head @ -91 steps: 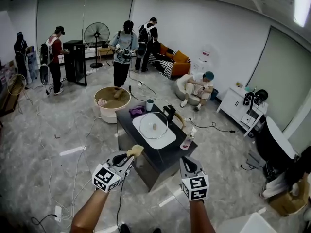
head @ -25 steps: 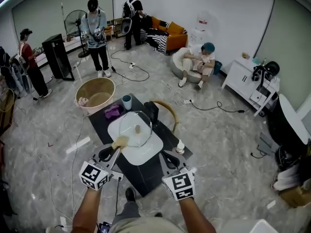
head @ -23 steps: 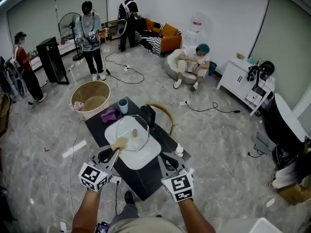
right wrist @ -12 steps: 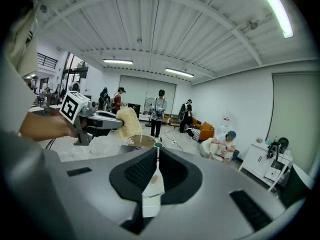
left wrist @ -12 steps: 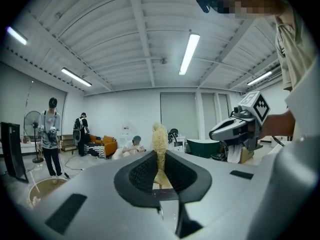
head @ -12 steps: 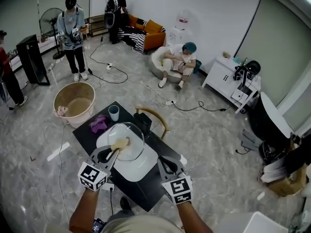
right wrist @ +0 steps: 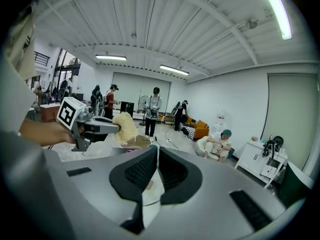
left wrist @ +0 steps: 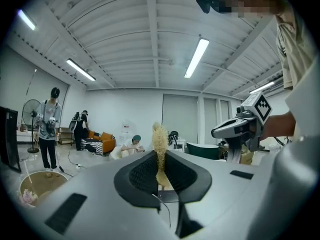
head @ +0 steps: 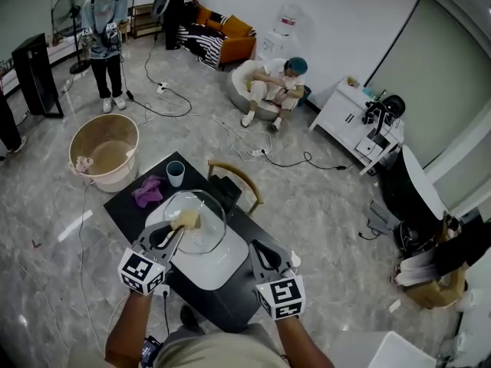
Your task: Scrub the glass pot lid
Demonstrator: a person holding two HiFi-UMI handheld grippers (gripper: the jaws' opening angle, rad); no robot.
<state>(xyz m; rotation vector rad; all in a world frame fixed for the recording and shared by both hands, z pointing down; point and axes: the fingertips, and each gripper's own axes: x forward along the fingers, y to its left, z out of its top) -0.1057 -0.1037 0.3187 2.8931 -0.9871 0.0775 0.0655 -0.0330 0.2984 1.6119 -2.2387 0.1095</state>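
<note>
My left hand-held gripper (head: pixel 175 234) is clamped on a yellowish sponge (head: pixel 186 219), whose long axis points to 1 o'clock over the glass lid (head: pixel 207 234). The lid lies flat on the white basin (head: pixel 213 268) on the tabletop (head: pixel 125 205). At its 5 o'clock, my right hand-held gripper (head: pixel 255 250) is closed and empty.

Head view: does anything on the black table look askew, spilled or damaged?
Nothing stands out. The glass lid lies on the white basin, the purple cloth is bunched beside the cup; no spill shows.
</note>
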